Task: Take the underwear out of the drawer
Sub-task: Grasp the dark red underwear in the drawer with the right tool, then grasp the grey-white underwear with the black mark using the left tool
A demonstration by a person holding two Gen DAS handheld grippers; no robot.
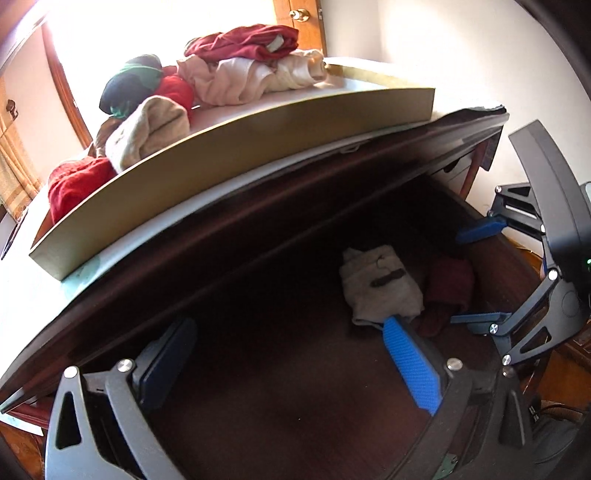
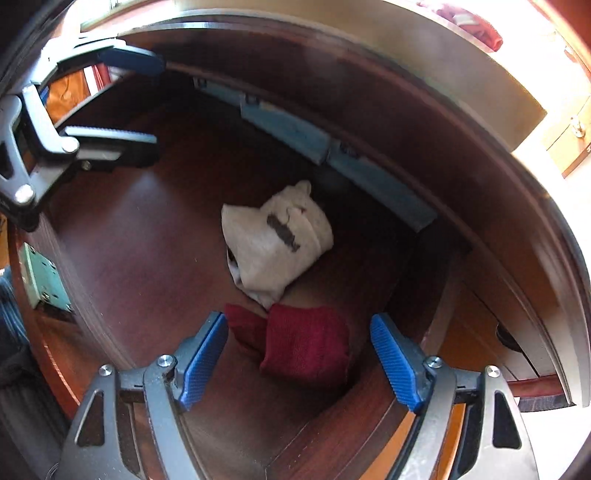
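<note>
The dark wooden drawer [image 1: 295,387] is open. Inside lie a folded white underwear [image 1: 380,288] with a dark label and a folded dark red one [image 1: 448,291]. In the right wrist view the white piece [image 2: 275,238] lies behind the red piece [image 2: 306,343]. My right gripper [image 2: 299,358] is open with its blue pads on either side of the red piece, just above it. My left gripper [image 1: 284,350] is open and empty over the bare drawer floor, its right pad [image 1: 410,365] near the white piece. Each gripper also shows in the other view: the right [image 1: 476,273], the left [image 2: 151,99].
An olive tray [image 1: 221,158] on top of the dresser holds a pile of red, cream, green and dark clothes [image 1: 229,74]. The drawer's back wall [image 2: 332,151] carries grey-blue rails. A door with a brass knob [image 1: 299,14] stands behind.
</note>
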